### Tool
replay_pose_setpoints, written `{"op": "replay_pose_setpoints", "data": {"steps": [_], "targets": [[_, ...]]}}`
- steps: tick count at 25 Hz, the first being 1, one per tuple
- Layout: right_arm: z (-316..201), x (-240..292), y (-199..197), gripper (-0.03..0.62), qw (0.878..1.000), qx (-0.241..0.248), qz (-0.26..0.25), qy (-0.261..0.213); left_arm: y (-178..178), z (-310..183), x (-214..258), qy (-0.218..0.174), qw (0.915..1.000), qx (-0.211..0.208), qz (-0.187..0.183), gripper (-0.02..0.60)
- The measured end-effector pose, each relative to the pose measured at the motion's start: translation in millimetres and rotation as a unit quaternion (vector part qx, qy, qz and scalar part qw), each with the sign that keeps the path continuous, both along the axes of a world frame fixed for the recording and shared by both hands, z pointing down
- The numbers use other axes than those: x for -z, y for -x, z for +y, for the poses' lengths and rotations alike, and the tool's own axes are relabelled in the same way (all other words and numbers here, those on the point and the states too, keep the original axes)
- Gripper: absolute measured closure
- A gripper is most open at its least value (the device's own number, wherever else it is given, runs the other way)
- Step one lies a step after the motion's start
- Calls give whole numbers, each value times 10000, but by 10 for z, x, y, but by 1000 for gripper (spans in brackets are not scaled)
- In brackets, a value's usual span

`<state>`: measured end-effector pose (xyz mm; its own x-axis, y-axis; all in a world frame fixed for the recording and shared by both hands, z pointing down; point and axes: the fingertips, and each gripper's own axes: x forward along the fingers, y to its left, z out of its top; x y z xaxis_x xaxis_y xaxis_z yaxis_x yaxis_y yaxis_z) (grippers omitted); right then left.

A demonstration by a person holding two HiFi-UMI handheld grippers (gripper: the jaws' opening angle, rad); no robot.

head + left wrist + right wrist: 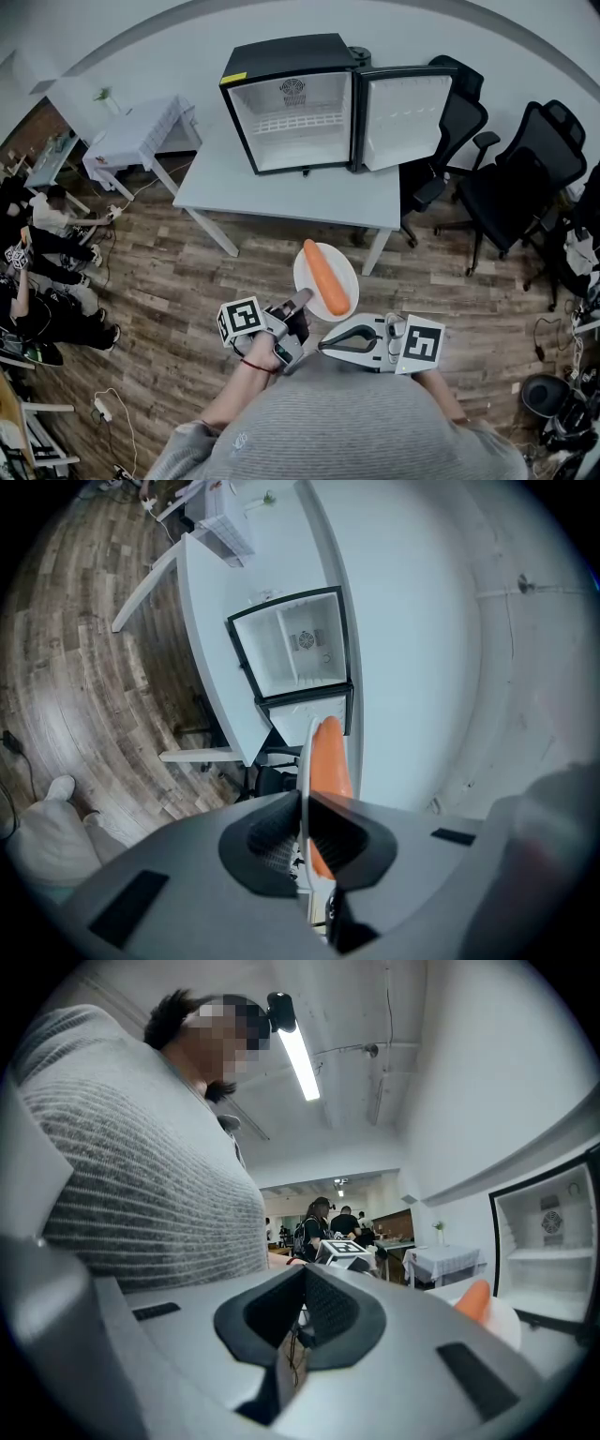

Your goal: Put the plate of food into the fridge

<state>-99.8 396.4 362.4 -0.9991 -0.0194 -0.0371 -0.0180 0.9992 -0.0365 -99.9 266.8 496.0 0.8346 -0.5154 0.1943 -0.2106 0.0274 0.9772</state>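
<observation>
Left claw [300,302] is pinched nearly shut on the plate's [349,274] rim at about 7 o'clock, both pads pressed on the thin white edge. The plate is held out in the air, over the floor, with the carrot [326,277] lying loose along it. Right claw [322,346] hangs just beside the plate at 6 o'clock, jaws together on nothing and giving no support.

The fridge [291,103] stands on the table [281,187] at 12 o'clock, well apart from the plate, with its door [403,117] swung open at 1 o'clock.

The main risk is the one-sided grip. All the weight hangs off one small bite of rim, so the plate may sag or twist in the pads on the way forward. Any tilt would likely set the carrot rolling off onto the floor. Nearer the fridge, the far rim could knock the door edge or the cabinet lip and lever the plate out of the pinch.
</observation>
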Motion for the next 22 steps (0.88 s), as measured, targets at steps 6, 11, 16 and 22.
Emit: {"op": "replay_pose_setpoints", "data": {"steps": [6,11,16,22], "targets": [[-25,-8,32,580,10000,3,22,79,14,-27,2,7,10000,-59,0,554],[-45,-24,86,579,9985,169,-108,508,28,-69,-14,34,9999,-104,32,554],[-142,-85,154,579,9986,69,18,525,97,-131,-28,49,9999,-126,71,554],[-275,-108,307,579,9992,-2,82,379,250,-258,-60,87,9998,-158,88,554]]}}
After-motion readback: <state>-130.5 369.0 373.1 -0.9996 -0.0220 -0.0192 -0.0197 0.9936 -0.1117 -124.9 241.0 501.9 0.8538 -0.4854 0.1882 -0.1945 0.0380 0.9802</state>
